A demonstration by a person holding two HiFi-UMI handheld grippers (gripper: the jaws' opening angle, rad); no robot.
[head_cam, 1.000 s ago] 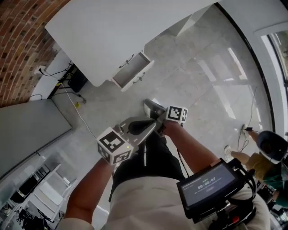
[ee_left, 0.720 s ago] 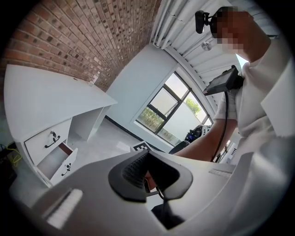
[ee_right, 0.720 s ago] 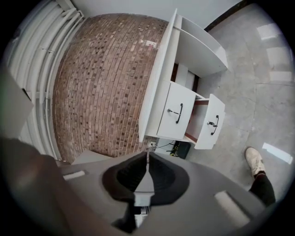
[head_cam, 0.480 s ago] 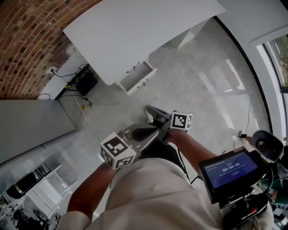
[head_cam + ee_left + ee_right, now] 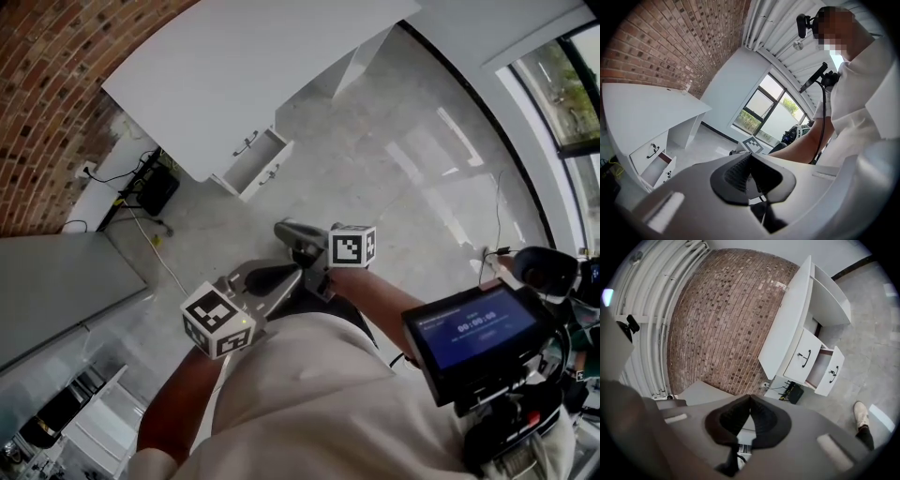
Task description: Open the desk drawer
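Three views, one distant desk
The head view looks steeply down over the person, with the desk (image 5: 234, 66) and its open drawer (image 5: 262, 169) well off at 11 o'clock. The left gripper view shares them at 9 o'clock and the right gripper view at 2 o'clock, both from afar.

We appear to be in a sparse, loft-style office or studio. A red brick wall (image 5: 56, 84) stands behind a plain white desk (image 5: 234, 66), and the polished grey floor (image 5: 394, 159) is mostly open. Tall dark-framed windows (image 5: 764, 105) look out on greenery, white pipes (image 5: 661, 301) run exposed overhead, and cables (image 5: 141, 192) trail beside the desk.
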